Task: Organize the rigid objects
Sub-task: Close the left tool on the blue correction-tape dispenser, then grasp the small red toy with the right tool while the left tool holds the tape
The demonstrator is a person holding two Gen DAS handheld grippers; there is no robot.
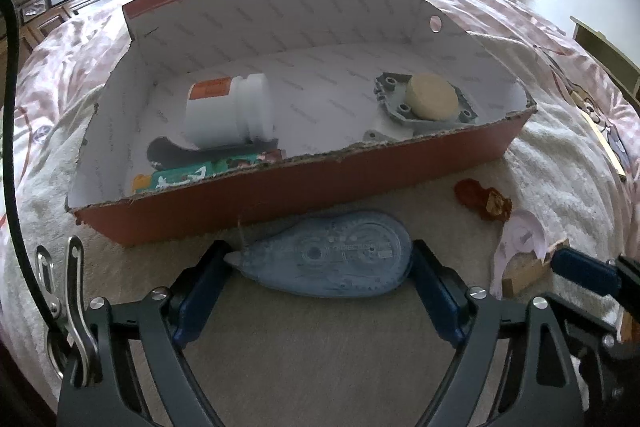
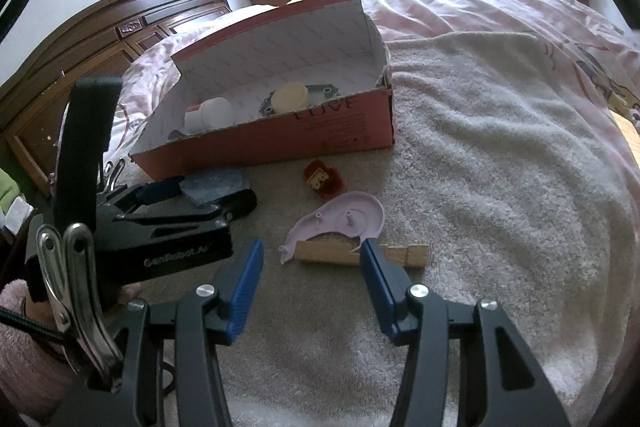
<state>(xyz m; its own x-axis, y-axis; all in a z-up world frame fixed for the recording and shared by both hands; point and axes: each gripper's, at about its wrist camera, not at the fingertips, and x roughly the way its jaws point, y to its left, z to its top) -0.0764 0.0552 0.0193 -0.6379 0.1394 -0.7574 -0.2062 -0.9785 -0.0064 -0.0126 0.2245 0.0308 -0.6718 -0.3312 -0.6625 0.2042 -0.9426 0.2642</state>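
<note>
- Left tool [image 1: 320, 269] is standing with its jaws wide apart, straddling the blue correction tape dispenser [image 1: 332, 259]; whether the pads are actually pressing on its ends I cannot tell.
- Dispenser is lying flat on the grey towel [image 1: 320, 367] on the bed, just in front of the red box [image 1: 300, 195]; its long axis is running side to side, with the pointed tip toward the left finger.
- Red box is sitting open on the bed, holding a white jar [image 1: 228, 113] lying on its side, a green packet [image 1: 188, 175] at the near wall, and a grey plate with a tan disc [image 1: 432, 95] on it toward the right.
- Right of the box, a small red-and-yellow piece [image 2: 323, 179] is lying on the towel.
- Right tool [image 2: 312, 259] is standing with its jaws partly apart and gripping nothing, hovering near a pale pink shell [image 2: 344, 217] and a wooden block [image 2: 328, 253]; the right finger is overlapping the block in view.
</note>
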